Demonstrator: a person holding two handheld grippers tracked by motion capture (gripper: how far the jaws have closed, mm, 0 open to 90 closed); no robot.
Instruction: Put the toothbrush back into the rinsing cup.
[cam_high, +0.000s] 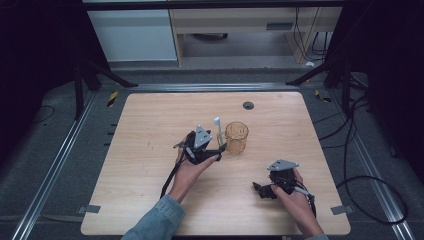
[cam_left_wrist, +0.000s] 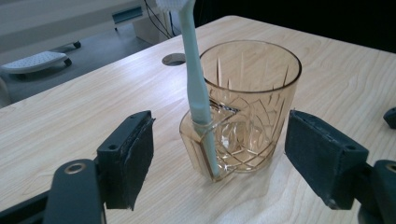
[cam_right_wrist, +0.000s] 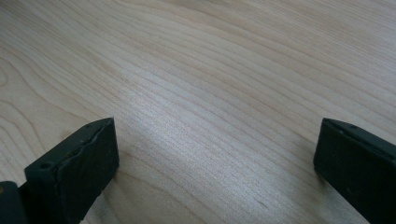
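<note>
An amber cut-glass cup (cam_high: 236, 137) (cam_left_wrist: 252, 107) stands upright near the middle of the wooden table (cam_high: 150, 165). A pale green toothbrush (cam_high: 218, 131) (cam_left_wrist: 196, 84) stands head up in a small slot on the cup's side. My left gripper (cam_high: 220, 149) (cam_left_wrist: 224, 154) is just left of the cup in the high view. It is open, and its pads (cam_left_wrist: 135, 149) stand apart on either side of the slot and brush without touching them. My right gripper (cam_high: 260, 190) (cam_right_wrist: 215, 158) rests low at the front right, open over bare wood.
A dark round grommet (cam_high: 248, 105) (cam_left_wrist: 173, 59) sits in the table behind the cup. Black cables (cam_high: 365, 165) loop on the floor to the right. Metal rails run along both sides of the table, with pale cabinets (cam_high: 135, 35) beyond its far edge.
</note>
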